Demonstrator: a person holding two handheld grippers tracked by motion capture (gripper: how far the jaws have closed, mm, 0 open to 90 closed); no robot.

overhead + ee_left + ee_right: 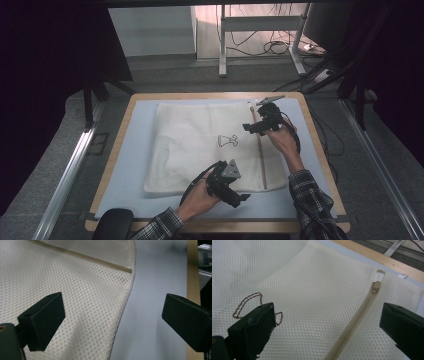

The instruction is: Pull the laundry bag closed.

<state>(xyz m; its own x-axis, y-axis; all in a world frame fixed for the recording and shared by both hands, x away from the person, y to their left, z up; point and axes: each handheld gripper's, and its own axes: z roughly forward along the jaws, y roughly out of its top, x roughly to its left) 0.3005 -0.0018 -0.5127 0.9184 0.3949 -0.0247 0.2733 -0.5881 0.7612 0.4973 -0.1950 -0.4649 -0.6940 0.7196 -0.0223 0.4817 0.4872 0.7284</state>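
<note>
A white mesh laundry bag (210,145) lies flat mid-table on a grey mat (135,150), bare mat all round. Left gripper (112,320) hovers released over its near right corner; right gripper (327,330) gapes empty above the zipper (354,322).

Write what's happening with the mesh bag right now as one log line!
item: mesh laundry bag flat on table | zipper closed | left hand-held gripper open, over bag corner | right hand-held gripper open, above zipper

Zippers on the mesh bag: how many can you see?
1. The zipper runs along the mesh bag on its right side, its slider at the far end; any on the underside would be hidden.
</note>
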